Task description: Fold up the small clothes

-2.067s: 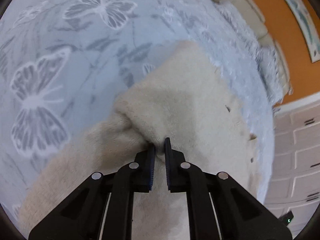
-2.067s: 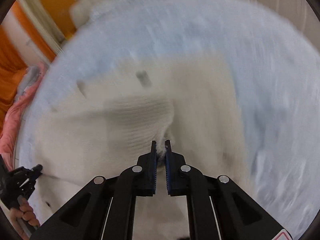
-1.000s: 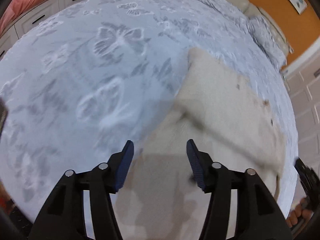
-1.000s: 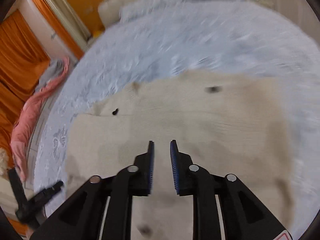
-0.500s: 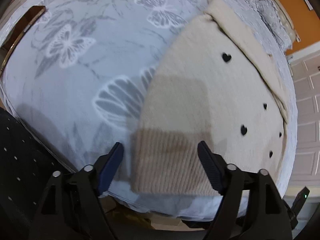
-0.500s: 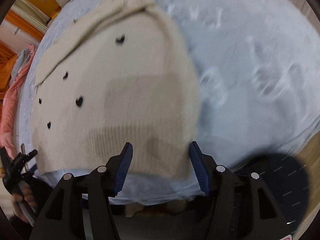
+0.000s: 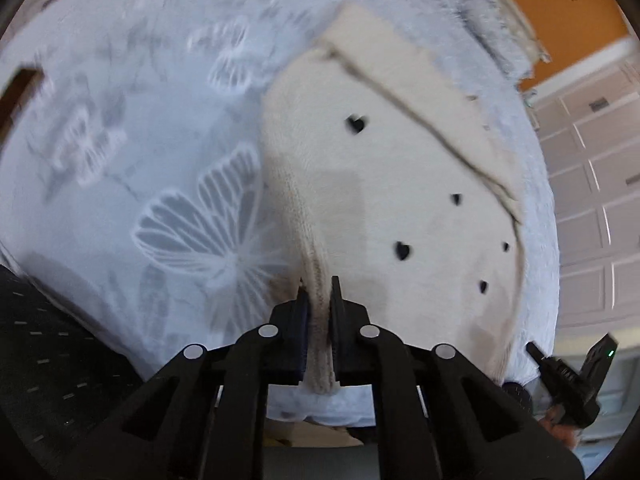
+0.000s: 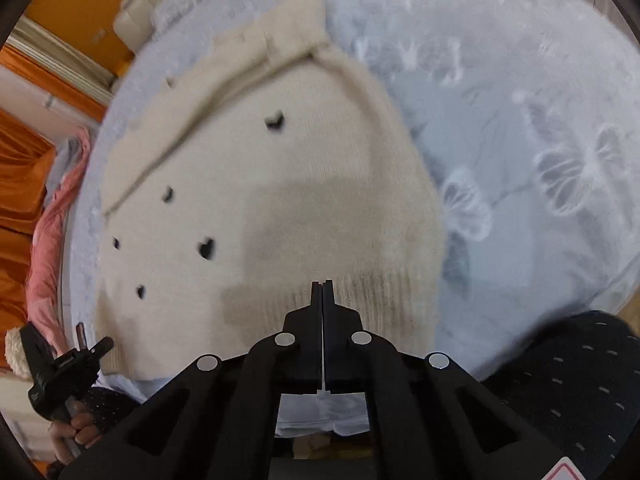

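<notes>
Left wrist view: left hand-held gripper pinched tight on the ribbed hem of the cream sweater, at its near left corner; a ridge of knit is bunched up between the pads. Right wrist view: right hand-held gripper with jaws fully together over the hem's ribbing near the bed edge. Whether any knit is caught there is hard to say, since no fabric shows between the pads.

Sweater lies flat on the bed, on a pale butterfly-print blanket, black heart motifs facing up, sleeves already folded across the far end. Beyond the bed, an orange wall and white cabinet doors.

Risks, as judged: if the right side has missed the hem, lifting would raise one corner only and skew the fold. The left grip holds a bunched ridge, so the fold may crease or slip out. The hem sits close to the bed edge and could slide off.

Containers: none visible.
</notes>
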`<control>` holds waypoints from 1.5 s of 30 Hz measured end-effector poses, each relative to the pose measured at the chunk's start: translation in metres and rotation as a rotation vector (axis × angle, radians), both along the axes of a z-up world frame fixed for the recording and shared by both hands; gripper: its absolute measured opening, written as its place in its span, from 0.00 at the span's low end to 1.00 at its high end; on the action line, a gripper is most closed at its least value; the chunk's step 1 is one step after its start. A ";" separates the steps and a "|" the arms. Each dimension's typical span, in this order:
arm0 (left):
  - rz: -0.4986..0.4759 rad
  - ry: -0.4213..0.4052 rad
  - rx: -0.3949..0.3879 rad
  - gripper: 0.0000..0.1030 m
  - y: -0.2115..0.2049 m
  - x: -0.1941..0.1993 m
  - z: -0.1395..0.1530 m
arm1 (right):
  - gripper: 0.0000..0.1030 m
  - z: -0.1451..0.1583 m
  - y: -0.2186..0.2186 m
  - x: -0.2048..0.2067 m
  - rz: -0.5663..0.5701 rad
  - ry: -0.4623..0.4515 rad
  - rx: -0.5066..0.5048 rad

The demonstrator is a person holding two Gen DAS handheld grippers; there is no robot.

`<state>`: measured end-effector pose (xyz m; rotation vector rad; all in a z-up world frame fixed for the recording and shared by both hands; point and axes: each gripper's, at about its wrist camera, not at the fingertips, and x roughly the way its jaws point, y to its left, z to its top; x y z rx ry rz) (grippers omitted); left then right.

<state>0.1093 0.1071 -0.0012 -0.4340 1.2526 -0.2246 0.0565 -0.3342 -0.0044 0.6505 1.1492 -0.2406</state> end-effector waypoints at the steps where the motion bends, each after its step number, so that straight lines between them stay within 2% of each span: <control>1: -0.005 -0.014 0.002 0.07 0.002 -0.004 0.006 | 0.00 0.012 0.001 -0.003 0.002 -0.025 -0.010; 4: 0.015 0.002 0.008 0.08 0.019 -0.014 0.007 | 0.00 0.034 -0.005 -0.021 0.018 -0.055 -0.037; 6: 0.045 0.038 0.000 0.09 0.028 -0.013 -0.006 | 0.02 0.034 -0.011 -0.032 0.048 -0.036 -0.059; 7: 0.066 0.065 -0.003 0.09 0.032 -0.012 -0.017 | 0.07 0.028 -0.012 -0.032 0.058 0.000 -0.075; 8: 0.073 0.081 -0.001 0.09 0.031 -0.013 -0.026 | 0.23 0.024 -0.016 -0.037 0.053 0.029 -0.089; 9: 0.082 0.095 0.006 0.09 0.032 -0.013 -0.034 | 0.46 0.014 -0.018 -0.038 0.034 0.075 -0.106; 10: 0.087 0.104 0.014 0.10 0.032 -0.012 -0.040 | 0.54 0.009 -0.025 -0.045 0.019 0.087 -0.106; 11: 0.087 0.113 0.020 0.12 0.030 -0.012 -0.046 | 0.55 0.003 -0.028 -0.048 0.002 0.094 -0.102; 13: 0.122 0.133 0.059 0.29 0.029 -0.012 -0.055 | 0.55 -0.012 -0.030 -0.045 -0.011 0.140 -0.096; 15: 0.152 0.126 0.040 0.55 0.028 -0.012 -0.059 | 0.58 -0.024 -0.031 -0.037 -0.002 0.171 -0.070; 16: 0.152 0.119 0.029 0.61 0.024 -0.011 -0.059 | 0.58 -0.031 -0.030 -0.031 0.002 0.178 -0.044; 18: 0.113 0.116 0.046 0.84 0.011 -0.006 -0.058 | 0.60 -0.041 -0.027 -0.021 0.007 0.190 -0.013; 20: 0.050 0.145 0.098 0.88 -0.007 0.003 -0.060 | 0.57 -0.047 -0.020 -0.011 0.019 0.194 -0.008; 21: 0.033 0.140 0.108 0.79 -0.012 0.006 -0.058 | 0.39 -0.047 -0.016 -0.006 0.029 0.184 -0.016; 22: 0.011 0.129 0.114 0.65 -0.016 0.009 -0.054 | 0.22 -0.044 -0.014 -0.003 0.040 0.166 -0.004; 23: -0.023 0.132 0.098 0.28 -0.020 0.013 -0.050 | 0.12 -0.042 -0.013 0.002 0.046 0.141 0.051; 24: -0.035 0.142 0.084 0.08 -0.020 0.015 -0.048 | 0.11 -0.037 -0.014 0.005 0.027 0.111 0.115; 26: -0.026 0.127 0.015 0.07 -0.013 0.013 -0.035 | 0.10 -0.018 -0.017 0.008 0.017 0.039 0.141; 28: -0.035 0.080 -0.001 0.07 -0.002 0.004 -0.011 | 0.09 0.011 -0.015 0.002 0.031 -0.012 0.099; 31: -0.057 0.047 -0.035 0.07 0.015 -0.022 0.016 | 0.08 0.041 -0.015 -0.019 0.061 -0.041 0.035; 33: -0.082 0.041 -0.025 0.06 0.025 -0.046 0.028 | 0.06 0.052 -0.016 -0.039 0.077 -0.043 0.003; 37: -0.118 0.096 -0.046 0.06 0.038 -0.098 0.041 | 0.06 0.058 -0.015 -0.088 0.123 0.017 -0.014; 41: -0.152 0.223 -0.061 0.06 0.046 -0.159 0.050 | 0.06 0.060 0.005 -0.142 0.230 0.114 -0.025; 43: -0.133 0.252 -0.070 0.06 0.051 -0.170 0.058 | 0.06 0.068 0.016 -0.169 0.284 0.160 0.000; 45: -0.100 0.242 -0.081 0.06 0.055 -0.161 0.071 | 0.06 0.080 0.022 -0.182 0.320 0.166 0.005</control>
